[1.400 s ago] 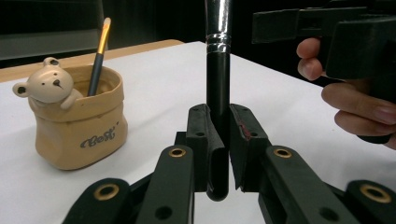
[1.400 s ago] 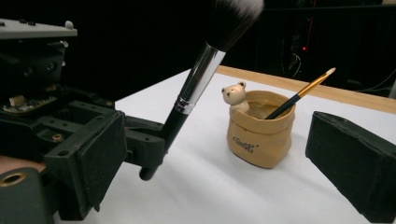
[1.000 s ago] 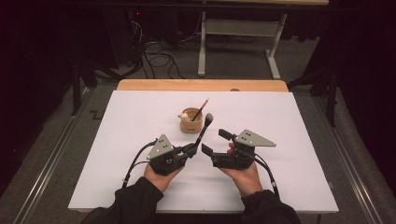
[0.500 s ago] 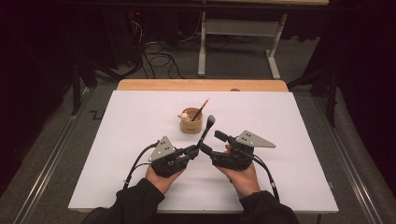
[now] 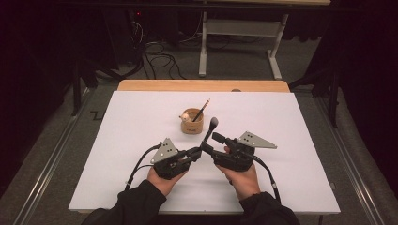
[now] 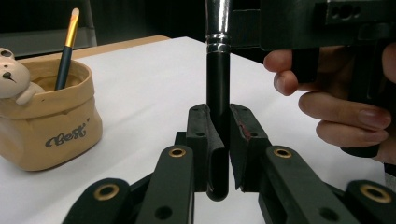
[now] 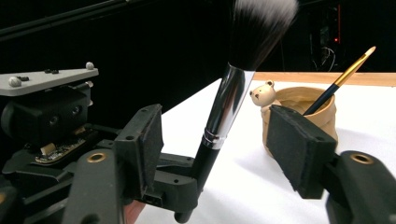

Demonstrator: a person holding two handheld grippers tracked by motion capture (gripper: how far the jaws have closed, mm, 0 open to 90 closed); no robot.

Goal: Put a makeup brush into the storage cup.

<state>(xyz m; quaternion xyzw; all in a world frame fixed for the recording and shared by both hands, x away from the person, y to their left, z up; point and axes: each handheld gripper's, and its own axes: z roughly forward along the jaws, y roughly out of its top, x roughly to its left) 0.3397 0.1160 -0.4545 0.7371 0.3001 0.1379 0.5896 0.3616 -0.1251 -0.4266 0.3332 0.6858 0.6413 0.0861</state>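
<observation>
Two claws meet over the white tabletop [image 5: 117,140]: the left claw [image 5: 201,149] is clenched on the black handle of one makeup brush [image 6: 217,88], held upright with its bristles up; the right claw [image 5: 217,137] stands with its pads on either side of the brush's silver ferrule, not touching it, its jaws having just been closing. One tan pot [image 5: 192,124] sits just beyond them, carrying one small bear figure [image 7: 262,95] on its rim and one thin brush [image 5: 202,110] leaning inside. Both hands rest low near the tabletop's near edge, forearms coming in from below, claws angled toward each other.
</observation>
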